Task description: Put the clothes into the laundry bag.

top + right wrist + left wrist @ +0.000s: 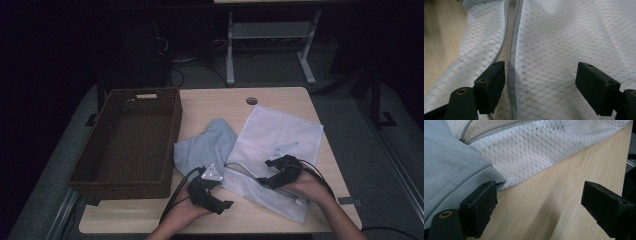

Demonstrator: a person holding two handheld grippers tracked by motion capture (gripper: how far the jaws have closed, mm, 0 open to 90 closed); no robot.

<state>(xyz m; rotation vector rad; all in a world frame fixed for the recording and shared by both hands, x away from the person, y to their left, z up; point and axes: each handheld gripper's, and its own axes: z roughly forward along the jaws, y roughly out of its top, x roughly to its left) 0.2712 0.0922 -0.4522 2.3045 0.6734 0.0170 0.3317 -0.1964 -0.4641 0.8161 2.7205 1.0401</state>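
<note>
Now: 1 mesh bag (280, 137) | 1 grey garment (205, 145) | 1 basket (172, 132) | both tongs spread, empty

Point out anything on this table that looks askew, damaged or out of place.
Nothing looks damaged or spilled. The white mesh laundry bag lies askew across the table with its zipper open, and the light blue garment sits crumpled beside the wicker basket, one edge overlapping the bag.

a white mesh zip bag (275, 145) lies flat, unzipped, its edge touching a crumpled pale-blue garment (205, 147).
</note>
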